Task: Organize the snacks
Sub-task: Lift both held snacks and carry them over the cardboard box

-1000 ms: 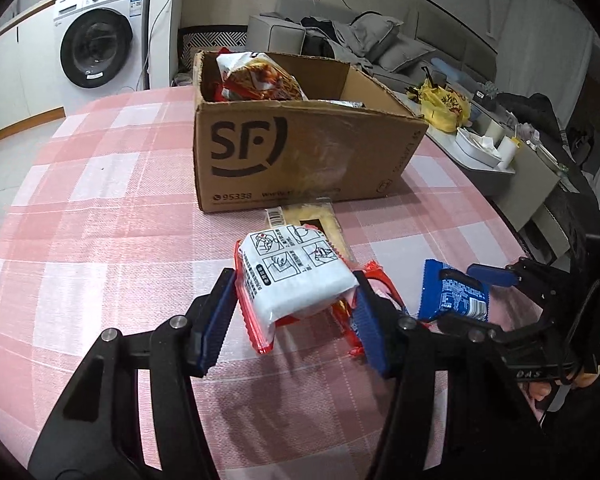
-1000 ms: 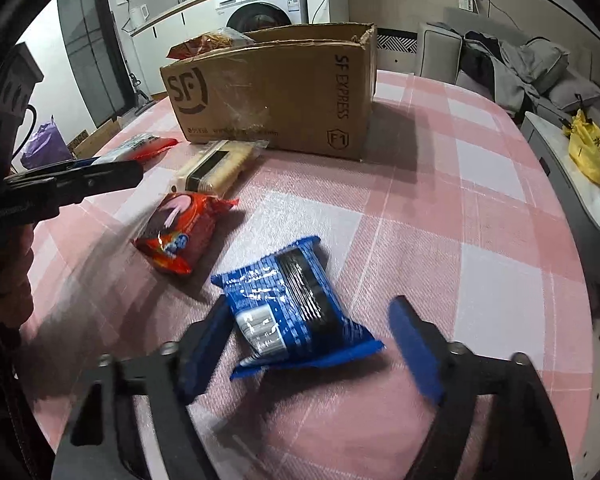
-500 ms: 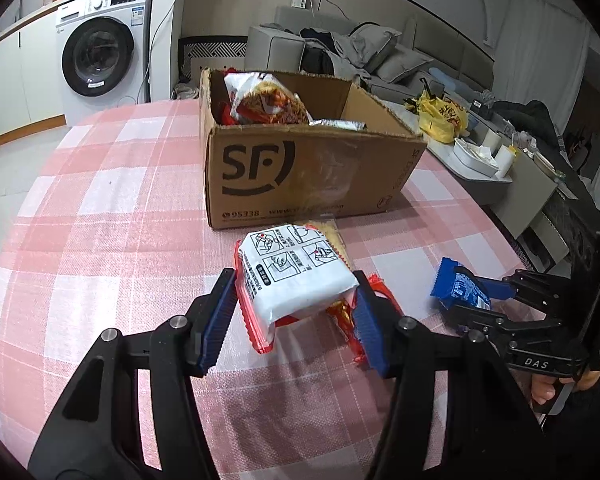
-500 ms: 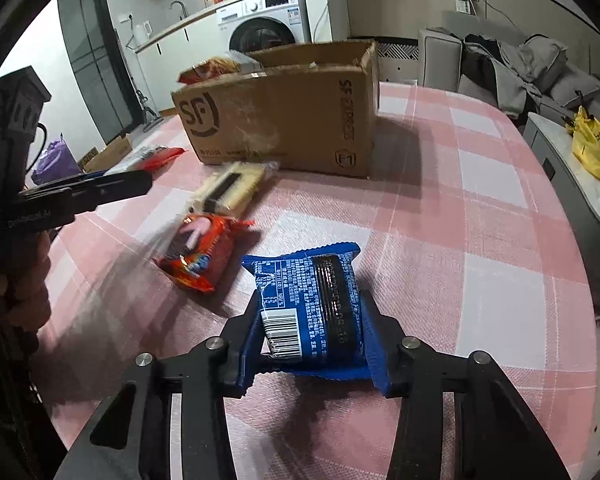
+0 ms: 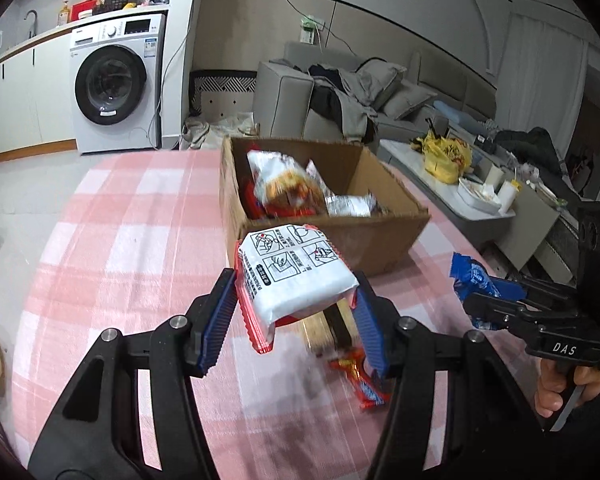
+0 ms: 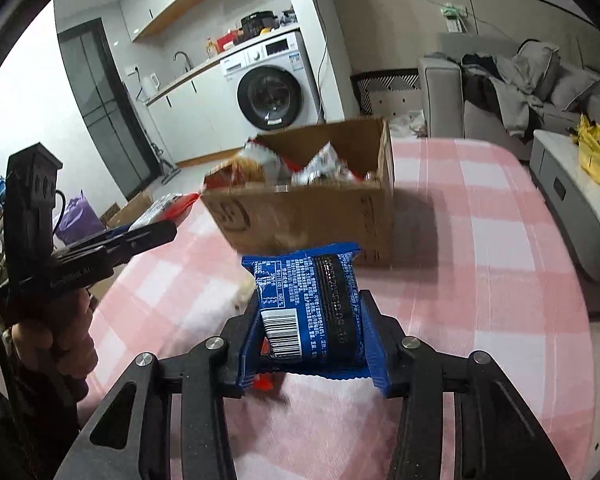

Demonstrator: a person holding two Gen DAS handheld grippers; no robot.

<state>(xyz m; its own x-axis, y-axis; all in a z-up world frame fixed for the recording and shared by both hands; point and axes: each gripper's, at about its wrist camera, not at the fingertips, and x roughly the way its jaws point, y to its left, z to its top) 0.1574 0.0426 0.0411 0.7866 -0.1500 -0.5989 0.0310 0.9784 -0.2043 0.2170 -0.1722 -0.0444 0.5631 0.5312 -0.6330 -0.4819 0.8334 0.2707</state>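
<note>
Blue-wrapped cookie pack (image 6: 312, 308) is now properly in my right hand-held gripper (image 6: 312, 344). A second ago it was lying flat on the pink checked worktop (image 6: 480, 280) with the pads standing wide on either side; now they've pinched in on both edges and the pack is up off the cloth, barcode end toward me.

Left side hasn't changed its grip: my left hand-held gripper (image 5: 296, 320) is still clamped about halfway on the white noodle pack with the red trim (image 5: 296, 276), and that one has come up too. A second back I was seeing the cardboard box (image 5: 380, 240) mostly from the front, printed side on; now I'm looking down over the rim at the bags already inside.

So both hands are loaded and lifted, which I reckon means the next bit is just carrying them over the box and letting go. Still left on the worktop: a red snack pack (image 5: 360, 380) and a pale long pack (image 5: 328, 328), right under my left hand, a bit blurred.
</note>
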